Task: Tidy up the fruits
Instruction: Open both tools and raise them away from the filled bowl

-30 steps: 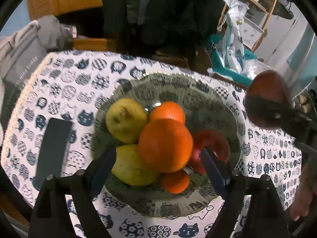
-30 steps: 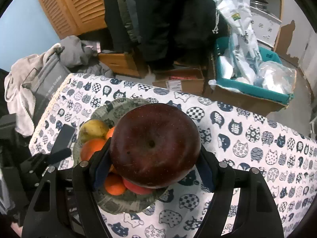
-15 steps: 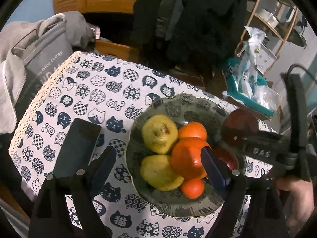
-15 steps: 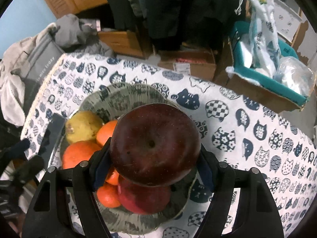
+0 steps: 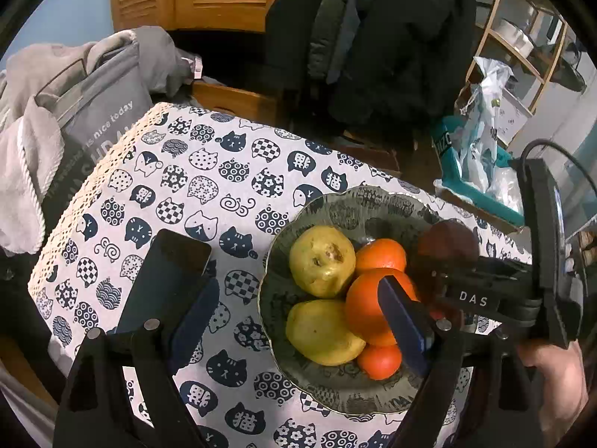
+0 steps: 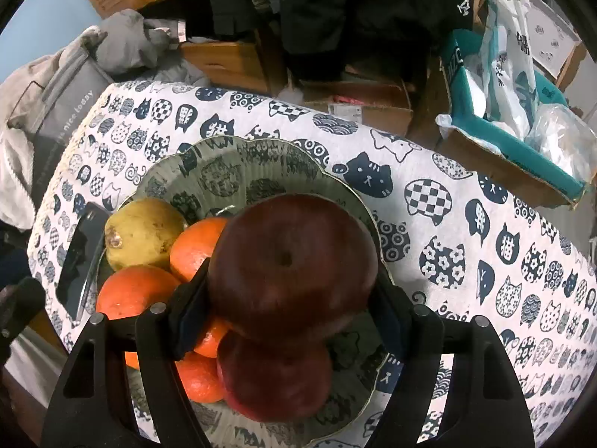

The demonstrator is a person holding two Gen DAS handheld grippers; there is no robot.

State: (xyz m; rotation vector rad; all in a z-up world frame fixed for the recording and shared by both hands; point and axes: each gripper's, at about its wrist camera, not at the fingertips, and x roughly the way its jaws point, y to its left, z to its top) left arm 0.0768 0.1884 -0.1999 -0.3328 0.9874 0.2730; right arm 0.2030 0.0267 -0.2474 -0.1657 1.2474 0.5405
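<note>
Dark red and glossy, the apple (image 6: 293, 261) sits between the blue pads (image 6: 188, 308) of the right gripper (image 6: 287, 311), which grips it on both sides just above a second red apple (image 6: 276, 377) that lies in the bowl (image 6: 224, 171). The right jaws have just been opening a little, yet the pads press on the apple's flanks. The green patterned bowl stands on a tablecloth (image 5: 186, 171) printed with cat heads and also holds two yellow pears (image 5: 321, 261) and several oranges (image 5: 367, 304). The left gripper (image 5: 298, 317) hangs over the bowl's near-left edge with its jaws wide apart and nothing between them; one pad is over the cloth, the other over the big orange. A dark phone (image 5: 164, 280) lies flat on the cloth just left of the bowl. A bare hand (image 5: 556, 384) holds the right gripper's handle.
</note>
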